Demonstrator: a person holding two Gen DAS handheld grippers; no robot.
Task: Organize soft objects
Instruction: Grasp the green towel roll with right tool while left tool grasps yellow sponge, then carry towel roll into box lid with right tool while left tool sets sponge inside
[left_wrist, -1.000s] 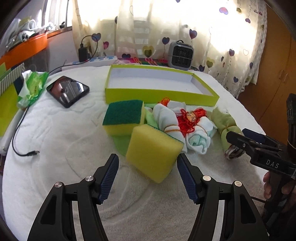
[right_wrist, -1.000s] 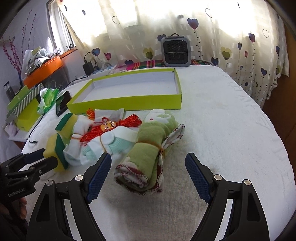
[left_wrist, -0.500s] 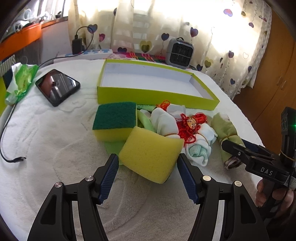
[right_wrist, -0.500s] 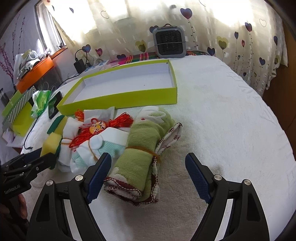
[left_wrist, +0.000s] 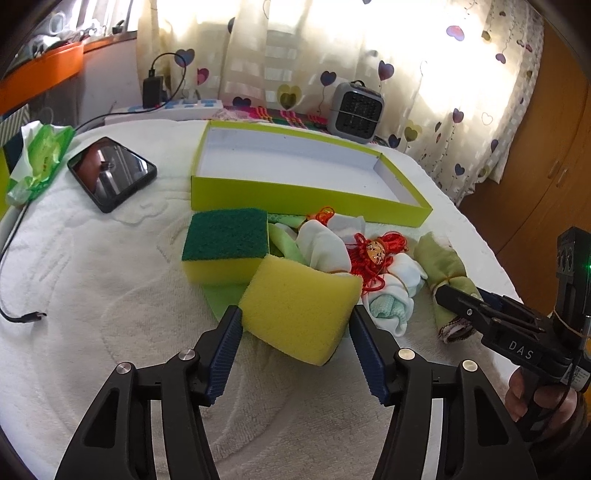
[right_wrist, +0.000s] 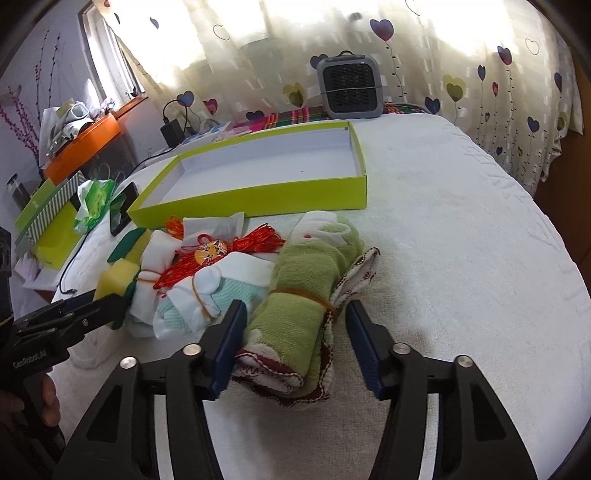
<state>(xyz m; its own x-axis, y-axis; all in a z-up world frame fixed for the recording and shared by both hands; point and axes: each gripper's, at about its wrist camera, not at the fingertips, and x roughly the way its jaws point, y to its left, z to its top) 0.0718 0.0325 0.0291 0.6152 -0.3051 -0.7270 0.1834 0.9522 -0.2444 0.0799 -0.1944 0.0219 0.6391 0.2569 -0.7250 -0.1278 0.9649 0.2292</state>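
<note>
Phone (left_wrist: 112, 172), heater (left_wrist: 355, 112), perhaps tissue pack (left_wrist: 38, 160)

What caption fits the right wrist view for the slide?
Open right gripper straddling the rolled green towel, empty lime tray behind.

Lit strongly from behind through the heart-print curtains (left_wrist: 332, 48), blown out to white glare in both views. Soft shadow beneath the right claw (right_wrist: 293, 339) on the white towelling (right_wrist: 461, 240). Glossy reflection on the phone screen (left_wrist: 110, 171). Heavy fisheye bending and black vignetting at the corners. Sharp centrally, slightly smeared toward the rims.
</note>
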